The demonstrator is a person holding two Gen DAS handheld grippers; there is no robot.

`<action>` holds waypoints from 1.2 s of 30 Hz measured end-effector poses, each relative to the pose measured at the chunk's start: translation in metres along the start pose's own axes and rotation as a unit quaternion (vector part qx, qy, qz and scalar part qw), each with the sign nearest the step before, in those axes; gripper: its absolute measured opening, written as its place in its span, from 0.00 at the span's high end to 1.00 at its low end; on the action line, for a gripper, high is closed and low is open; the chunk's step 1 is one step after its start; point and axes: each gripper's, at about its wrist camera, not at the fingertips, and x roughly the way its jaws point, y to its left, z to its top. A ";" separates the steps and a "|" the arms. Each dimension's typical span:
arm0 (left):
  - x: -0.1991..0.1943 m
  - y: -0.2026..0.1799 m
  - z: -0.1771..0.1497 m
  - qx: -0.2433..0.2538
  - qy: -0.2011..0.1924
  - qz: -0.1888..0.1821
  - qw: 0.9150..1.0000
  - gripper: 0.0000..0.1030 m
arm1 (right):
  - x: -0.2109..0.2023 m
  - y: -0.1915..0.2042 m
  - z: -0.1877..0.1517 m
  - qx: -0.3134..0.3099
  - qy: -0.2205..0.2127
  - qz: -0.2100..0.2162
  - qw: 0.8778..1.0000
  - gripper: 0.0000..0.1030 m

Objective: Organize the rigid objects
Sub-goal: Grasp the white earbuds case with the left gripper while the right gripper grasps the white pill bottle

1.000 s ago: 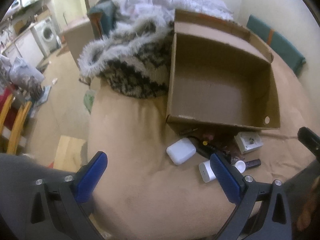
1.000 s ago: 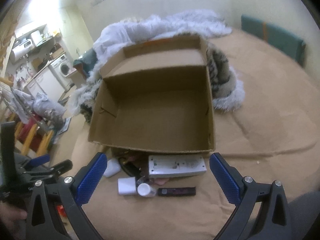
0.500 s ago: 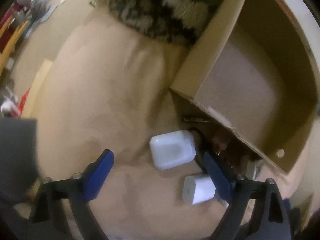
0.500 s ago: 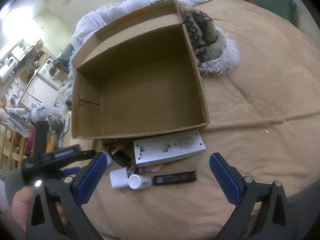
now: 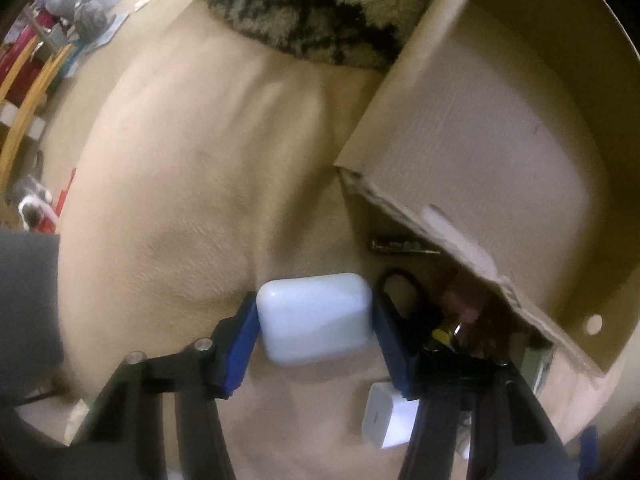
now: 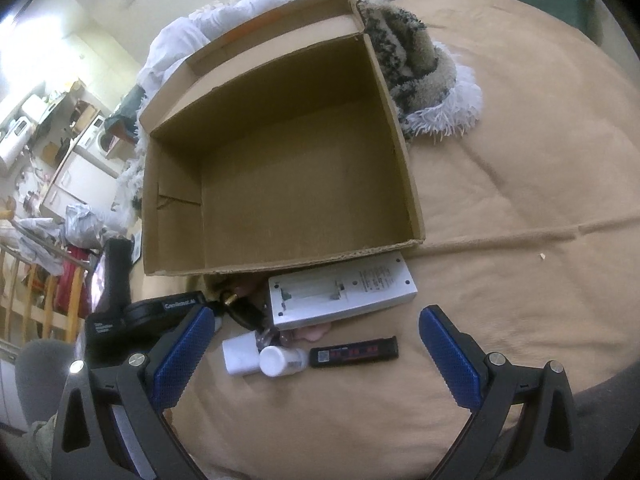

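Observation:
A white rounded case lies on the tan bed cover, just in front of the cardboard box. My left gripper points straight down over it. Its jaws are closing, and the blue pads touch the case on both sides. A white adapter cube lies beside the right finger. My right gripper hangs open above a white charger, a black stick, a small white bottle and the adapter cube. Nothing is between its fingers.
The box is open at the top with a bare bottom. A black loop and small dark bits lie under its front edge. A furry patterned throw sits behind the box. Bare tan cover stretches to the right.
The left gripper came down from a high view of the bed onto the white case, and its jaws narrowed around it. The right gripper tipped down slightly over the box and stayed open.

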 end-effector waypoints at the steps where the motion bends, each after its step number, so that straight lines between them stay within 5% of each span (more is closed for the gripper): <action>1: -0.001 0.000 0.000 0.010 0.002 -0.001 1.000 0.49 | 0.001 0.000 0.000 0.000 0.002 -0.001 1.000 0.00; 7: -0.035 0.011 0.002 0.032 -0.032 -0.016 0.999 0.50 | 0.005 0.001 -0.001 -0.003 0.012 -0.006 1.000 0.00; 12: -0.097 0.011 -0.006 0.112 -0.070 -0.013 0.991 0.50 | 0.012 0.003 -0.004 -0.010 0.027 -0.009 1.000 0.00; 15: -0.102 0.010 -0.016 0.155 -0.075 -0.001 0.985 0.49 | 0.026 0.005 -0.009 -0.004 0.076 0.045 0.996 0.01; 17: -0.108 0.017 -0.020 0.161 -0.086 0.003 0.983 0.50 | 0.041 0.007 -0.015 0.004 0.118 0.074 0.990 0.26; 29: -0.093 0.026 -0.016 0.130 -0.077 -0.020 0.988 0.49 | 0.086 0.039 -0.028 -0.062 0.169 0.031 0.983 0.55; 36: -0.093 0.023 -0.019 0.141 -0.078 -0.022 0.987 0.49 | 0.090 0.050 -0.029 -0.094 0.141 0.003 0.985 0.69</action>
